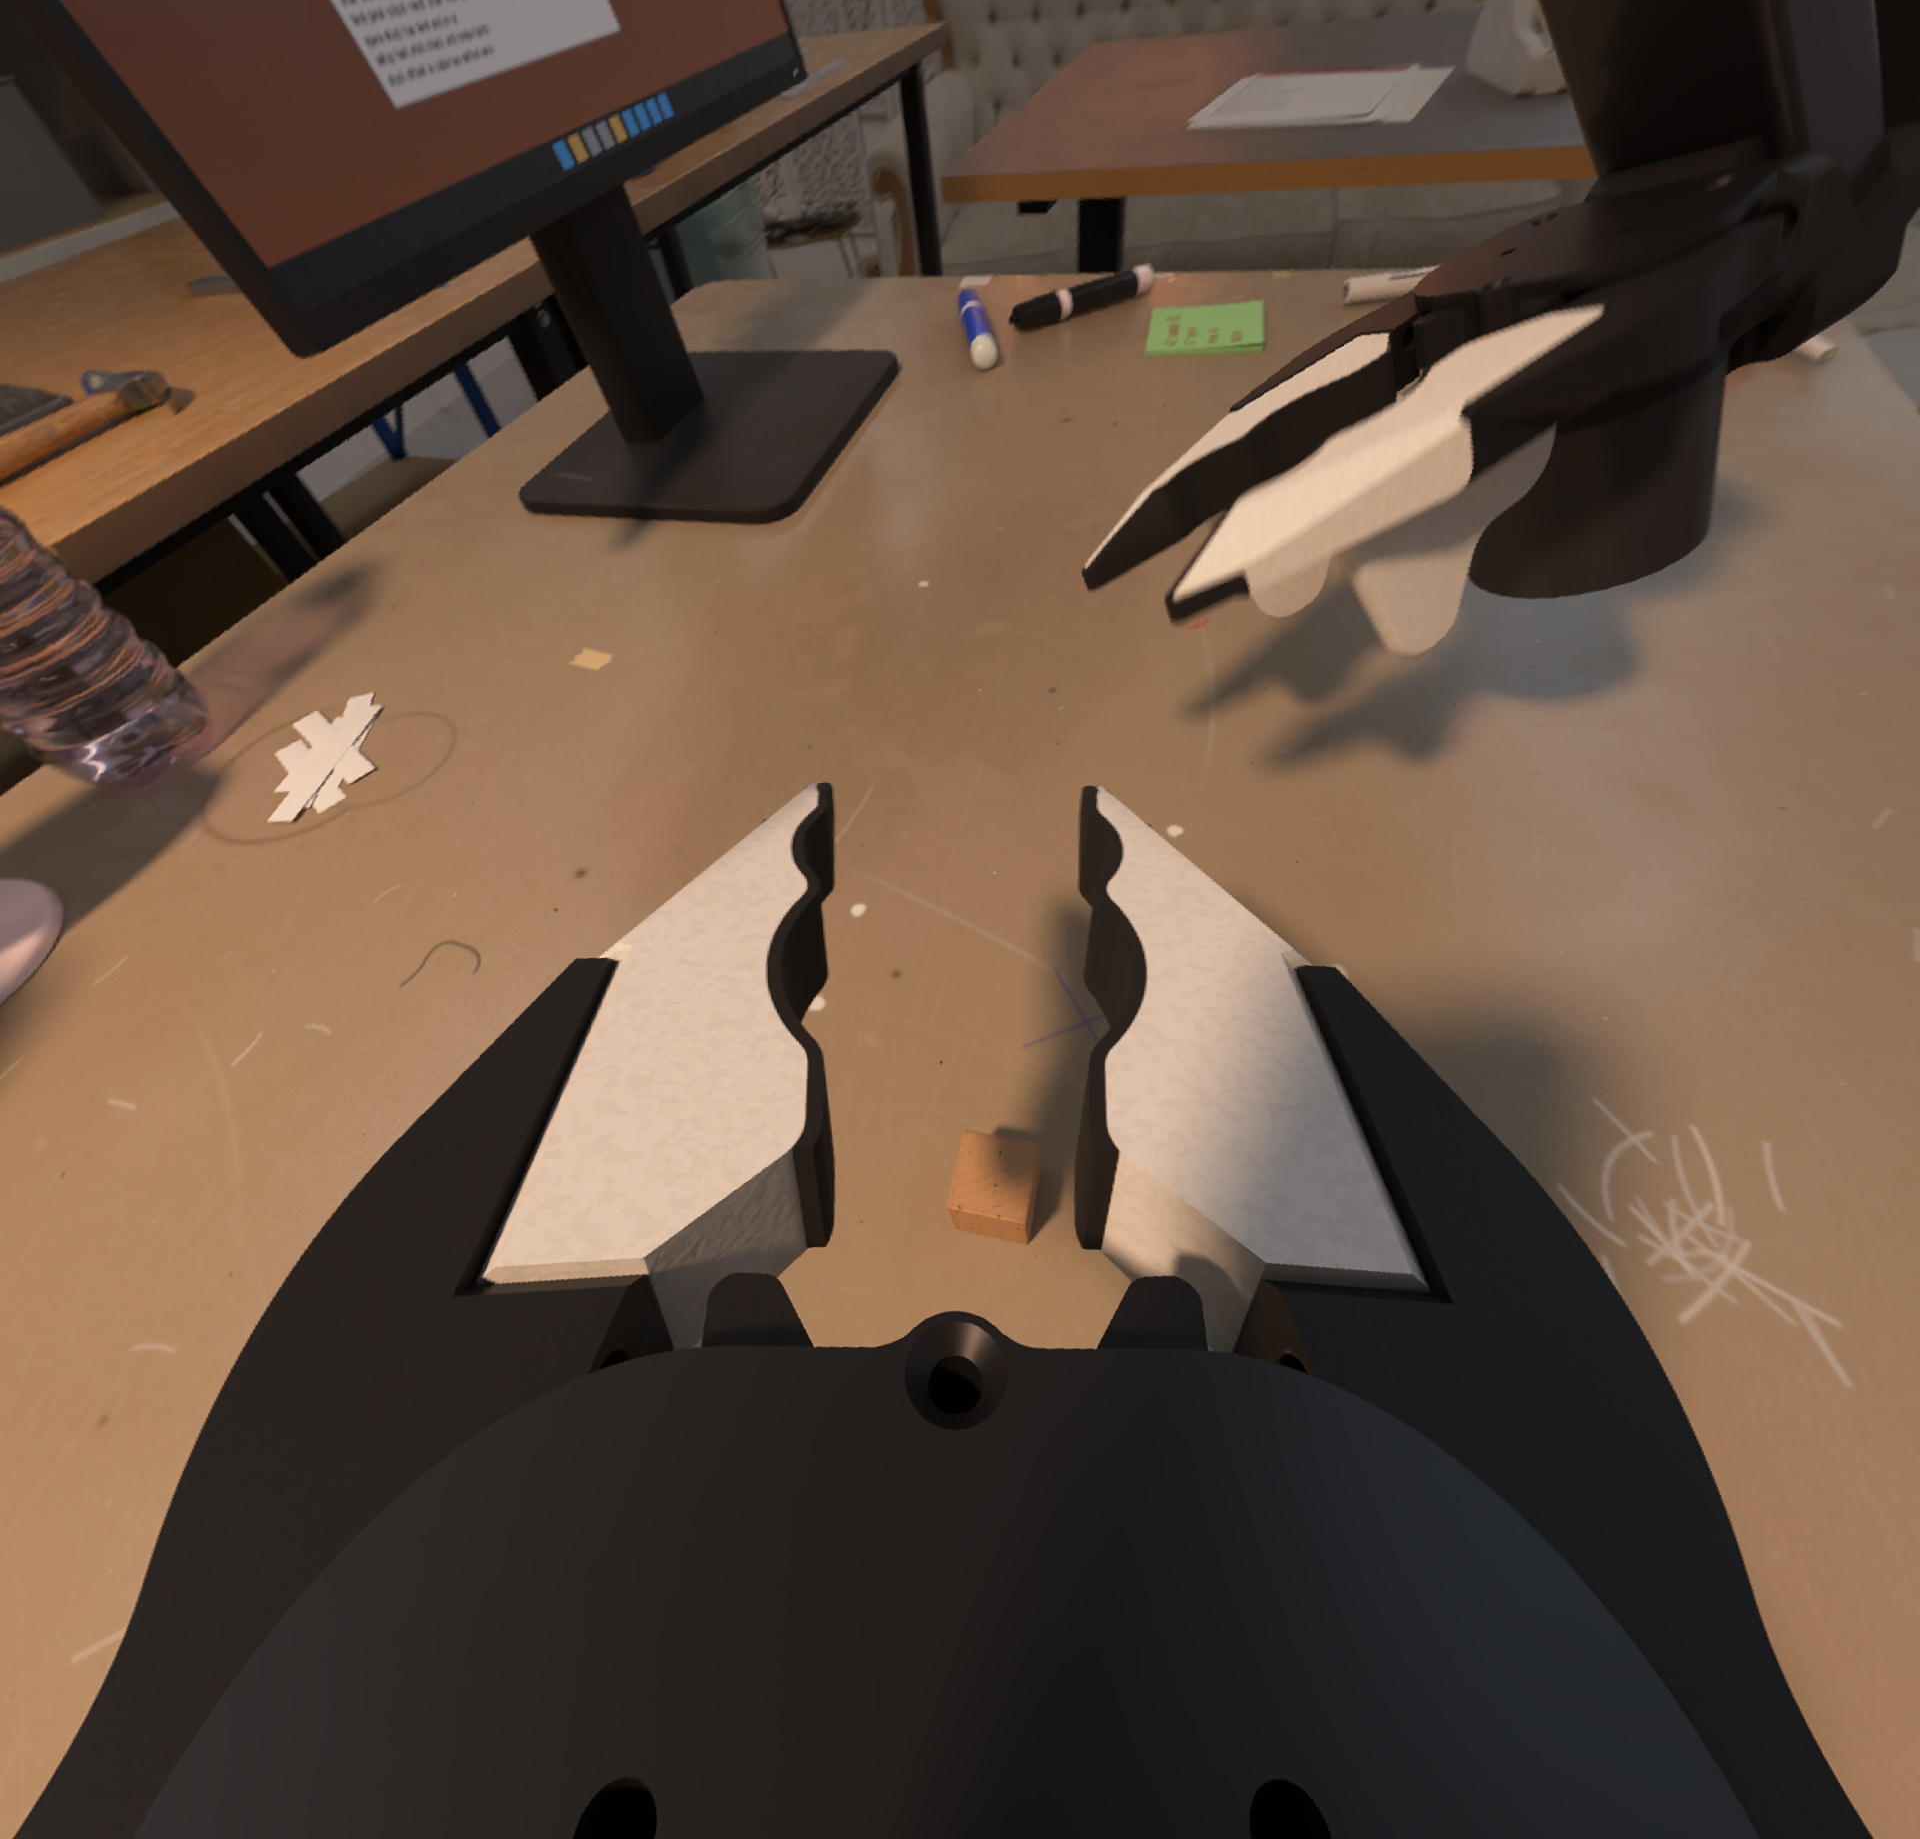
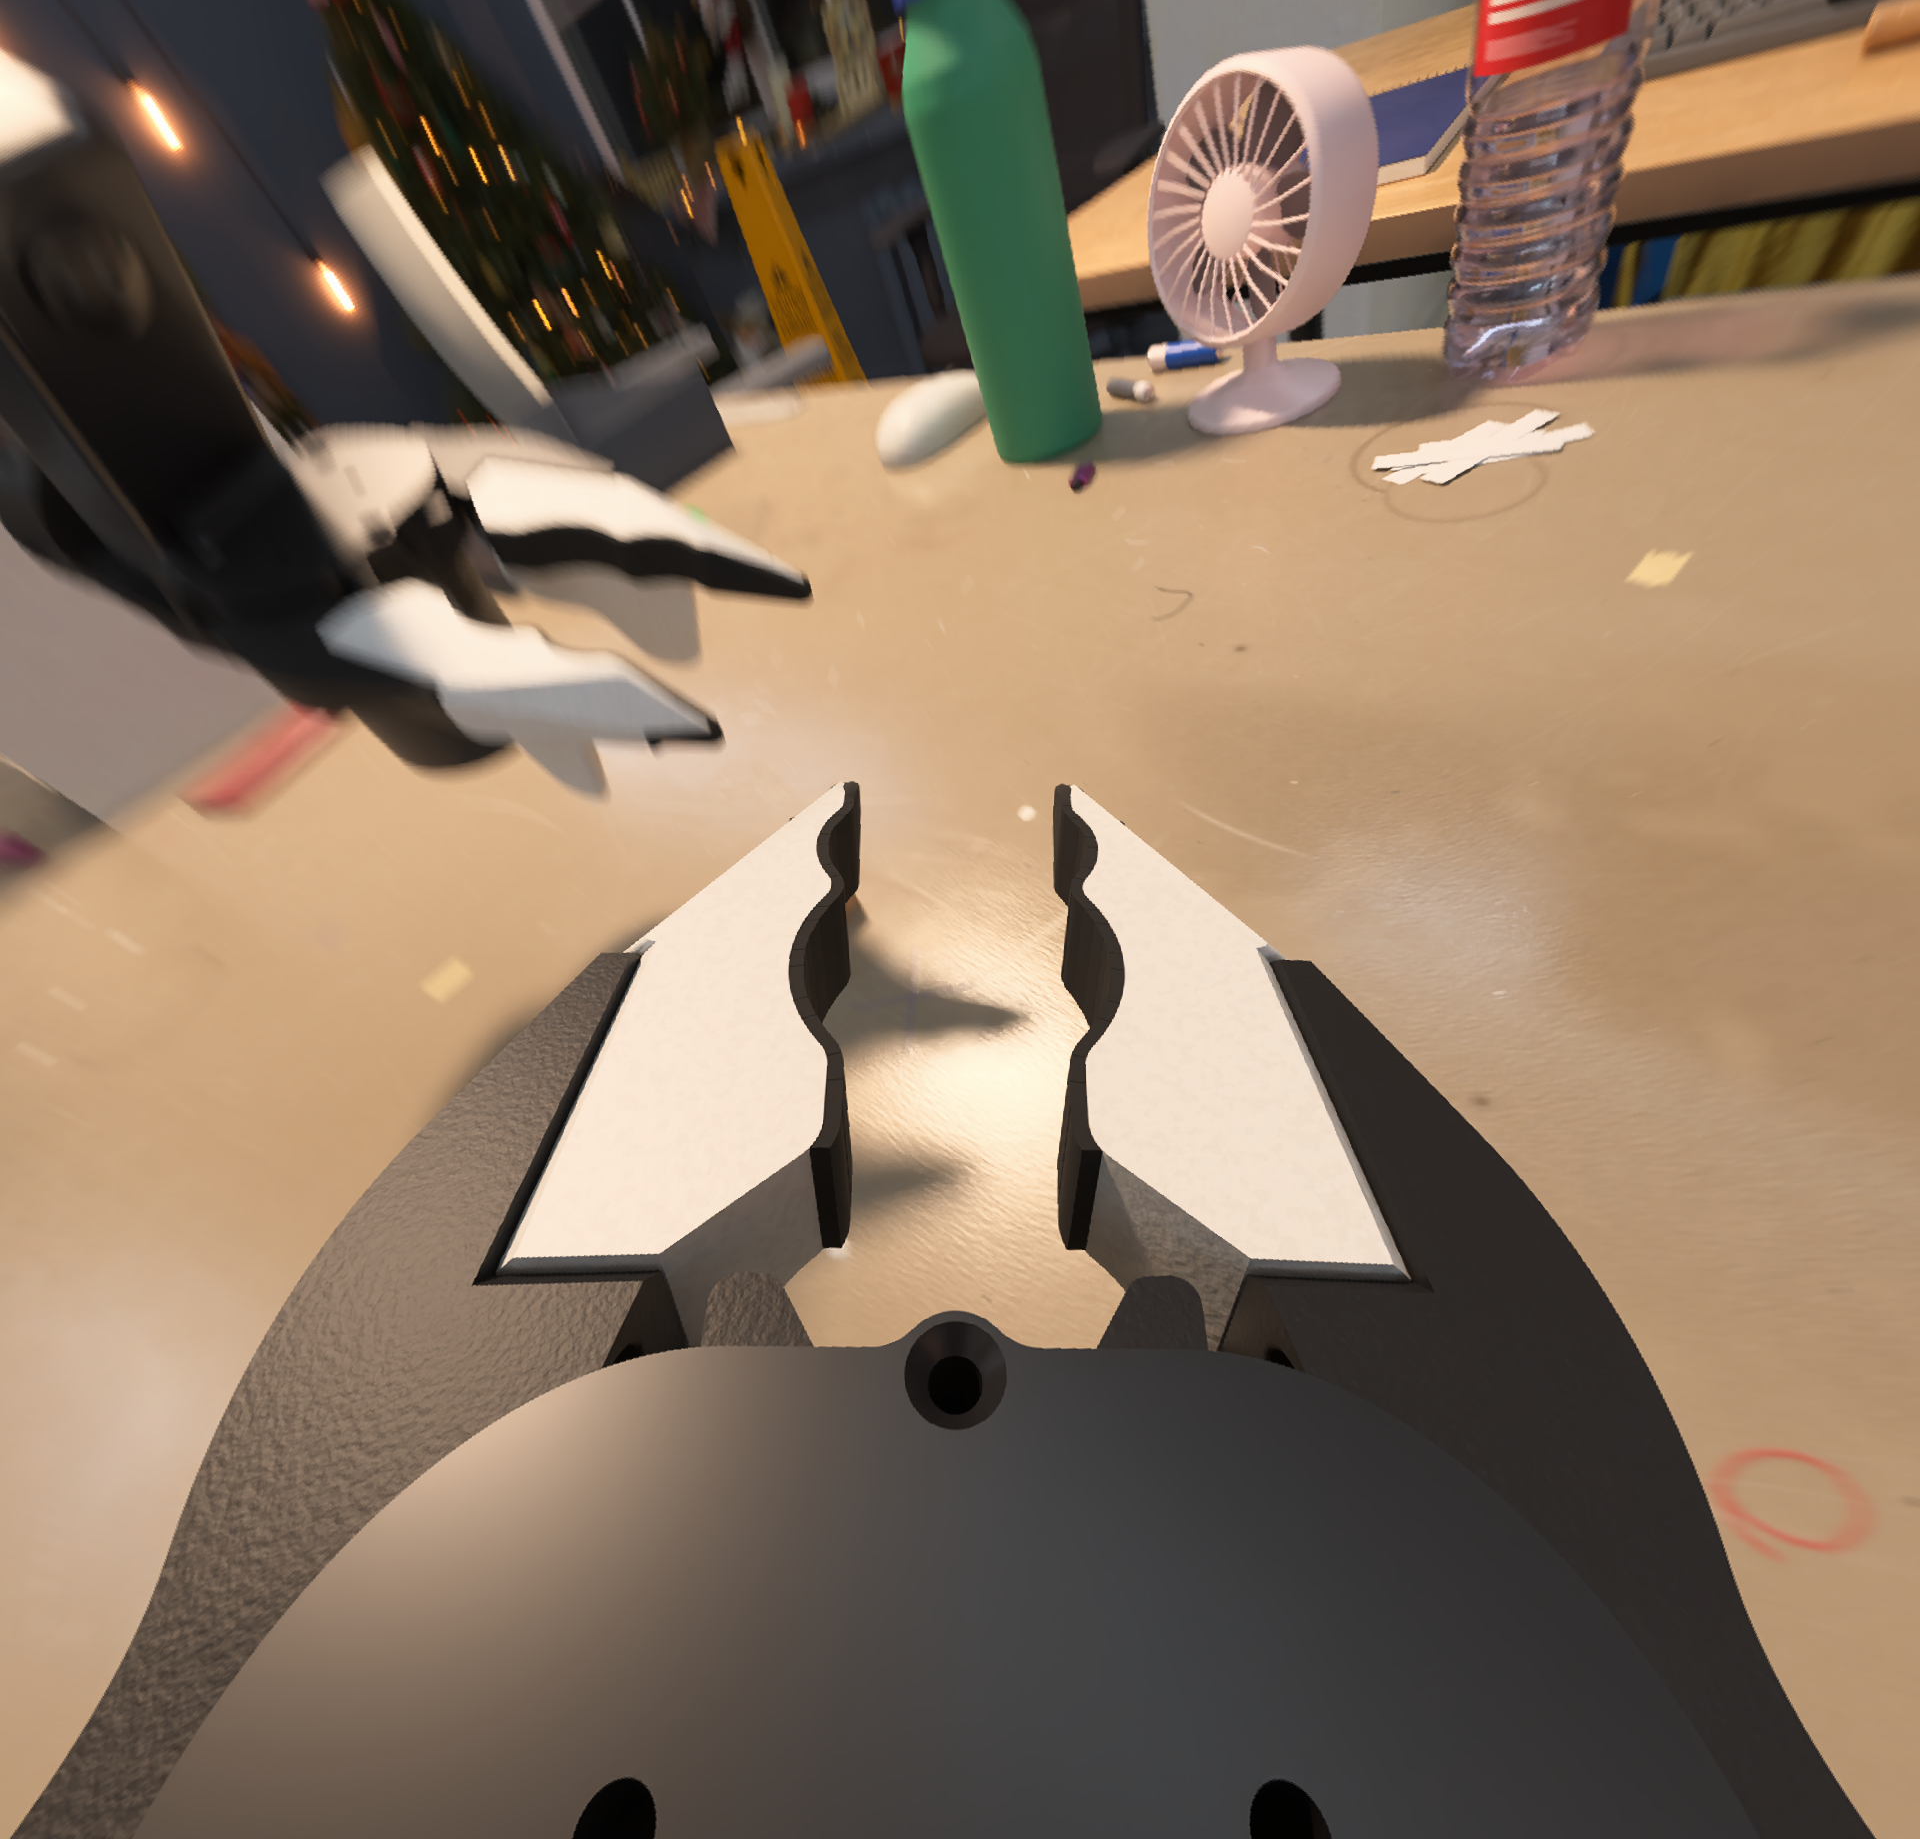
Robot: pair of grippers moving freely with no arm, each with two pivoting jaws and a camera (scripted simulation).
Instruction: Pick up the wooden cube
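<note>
A small light wooden cube [image 1: 992, 1187] lies on the tan table [image 1: 1039, 667], seen in the left wrist view between the bases of my left gripper's fingers, closer to the right finger and below them. My left gripper [image 1: 956, 802] is open and empty above the cube. My right gripper [image 2: 956, 802] is open and empty over bare table; a sliver of the cube may show behind its left finger, which I cannot tell. The right gripper also shows in the left wrist view [image 1: 1132, 584], hovering at the upper right. The left gripper shows blurred in the right wrist view [image 2: 758, 657].
A monitor [image 1: 416, 75] on a black stand [image 1: 717, 439], two markers [image 1: 977, 319] and a green note pad [image 1: 1205, 326] sit at the far side. A green bottle [image 2: 987, 210], pink fan [image 2: 1257, 231], clear plastic bottle [image 2: 1538, 189] and white paper scraps [image 2: 1475, 449] stand further off.
</note>
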